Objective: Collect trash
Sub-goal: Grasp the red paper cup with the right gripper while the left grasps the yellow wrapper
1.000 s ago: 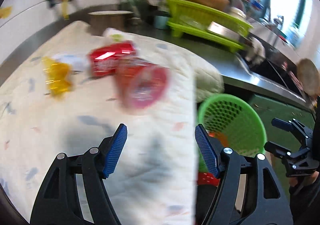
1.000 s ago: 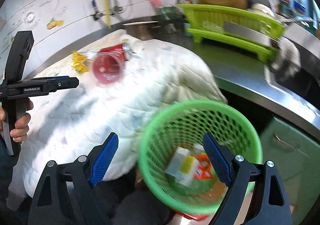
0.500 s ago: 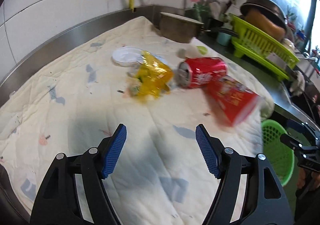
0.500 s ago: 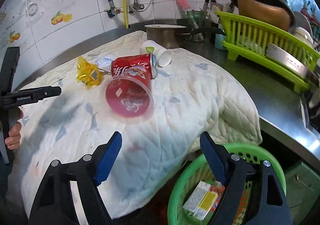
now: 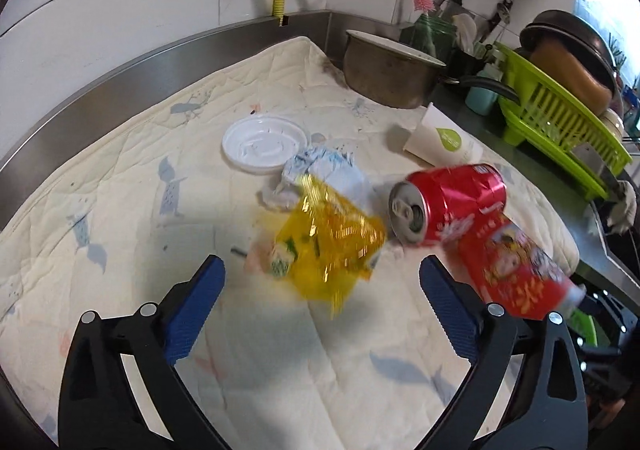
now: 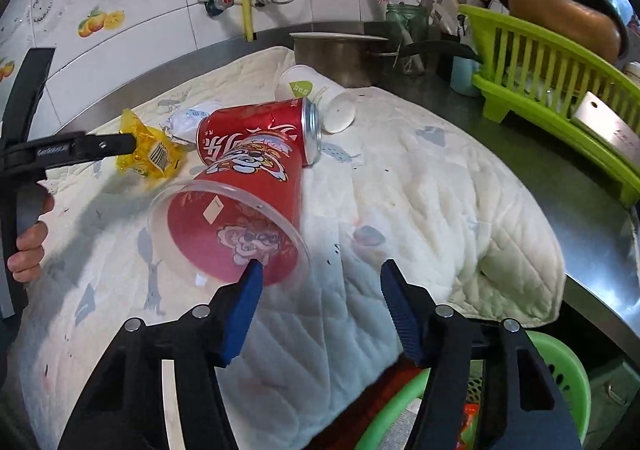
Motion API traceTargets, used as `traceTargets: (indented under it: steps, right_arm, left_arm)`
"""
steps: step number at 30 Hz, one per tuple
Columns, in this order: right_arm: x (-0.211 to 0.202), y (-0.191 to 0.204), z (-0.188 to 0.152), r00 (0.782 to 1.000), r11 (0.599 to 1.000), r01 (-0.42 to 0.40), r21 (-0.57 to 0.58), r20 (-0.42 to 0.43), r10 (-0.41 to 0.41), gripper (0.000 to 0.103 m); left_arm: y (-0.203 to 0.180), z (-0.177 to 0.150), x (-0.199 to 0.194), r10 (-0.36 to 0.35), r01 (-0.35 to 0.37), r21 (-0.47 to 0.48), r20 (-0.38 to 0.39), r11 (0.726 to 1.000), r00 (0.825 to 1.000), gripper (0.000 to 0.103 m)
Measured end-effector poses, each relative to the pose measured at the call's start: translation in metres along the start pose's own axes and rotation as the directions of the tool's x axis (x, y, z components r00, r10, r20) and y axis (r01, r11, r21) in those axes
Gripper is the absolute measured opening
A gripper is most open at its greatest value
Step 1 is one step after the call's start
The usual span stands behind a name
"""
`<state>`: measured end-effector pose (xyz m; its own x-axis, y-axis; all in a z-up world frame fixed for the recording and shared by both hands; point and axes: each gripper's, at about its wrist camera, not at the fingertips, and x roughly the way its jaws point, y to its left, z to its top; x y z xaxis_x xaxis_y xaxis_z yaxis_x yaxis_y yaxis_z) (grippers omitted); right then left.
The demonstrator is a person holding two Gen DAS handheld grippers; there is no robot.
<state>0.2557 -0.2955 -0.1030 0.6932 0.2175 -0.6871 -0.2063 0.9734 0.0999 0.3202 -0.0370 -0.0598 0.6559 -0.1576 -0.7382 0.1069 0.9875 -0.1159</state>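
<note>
A steel surface point(image 6: 560, 185) carries a white quilted pad point(image 6: 420, 209). On the pad lie a red soda can point(image 5: 448, 203), red plastic cup point(image 6: 240, 221), yellow wrapper point(image 5: 328, 246), white lid point(image 5: 264, 143), crumpled paper point(image 5: 320, 173) and paper cup point(image 5: 444, 141); a steel pot point(image 5: 384, 73) stands at its far edge.

Yellow wrapper point(image 5: 330, 248) motion-blurred; green basket point(image 6: 560, 378) mostly hidden behind right claw point(image 6: 320, 296).

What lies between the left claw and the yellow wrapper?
Only bare quilt; the left wrist view shows left claw open, just short of yellow wrapper.
</note>
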Motion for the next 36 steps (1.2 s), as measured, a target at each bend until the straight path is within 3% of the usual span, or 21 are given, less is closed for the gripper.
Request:
traceTargets:
  steps: [6,11,13,16,20,21,27,36]
  right_arm:
    - [0.013,0.003,0.005,1.000,1.000,-0.010,-0.004,0.000,0.010,0.055]
    - [0.018,0.001,0.006,1.000,1.000,-0.023,0.015,-0.001,0.023,0.041]
    - [0.020,0.001,0.006,1.000,0.999,-0.031,0.024,0.000,0.031,0.035]
    - [0.020,0.002,0.005,0.999,0.999,-0.037,0.027,0.002,0.037,0.022]
    - [0.017,0.002,0.004,0.999,0.998,-0.051,0.041,0.012,0.050,0.011]
    - [0.015,0.002,0.004,0.998,0.998,-0.056,0.042,0.014,0.056,0.010]
    - [0.002,0.005,0.000,0.997,0.996,-0.069,0.050,0.029,0.067,0.006]
    - [-0.025,0.008,-0.008,0.995,0.994,-0.092,0.063,0.048,0.089,0.005]
  left_arm:
    - [-0.006,0.008,0.023,0.046,-0.045,0.041,-0.022,0.998,0.999,0.097]
    - [-0.009,0.009,0.032,0.057,-0.056,0.056,-0.022,0.997,0.998,0.095]
    - [-0.010,0.009,0.034,0.054,-0.052,0.059,-0.025,0.997,0.998,0.091]
    - [-0.010,0.008,0.036,0.030,-0.028,0.059,-0.031,0.998,0.999,0.072]
    - [-0.008,0.005,0.034,0.012,-0.011,0.053,-0.017,0.999,1.000,0.065]
    - [-0.007,0.004,0.033,0.006,-0.005,0.052,-0.013,0.999,1.000,0.059]
    - [-0.003,-0.001,0.020,-0.031,0.030,0.044,0.008,0.999,0.999,0.045]
    - [0.002,-0.016,-0.007,-0.066,0.065,0.034,0.031,0.997,0.997,0.033]
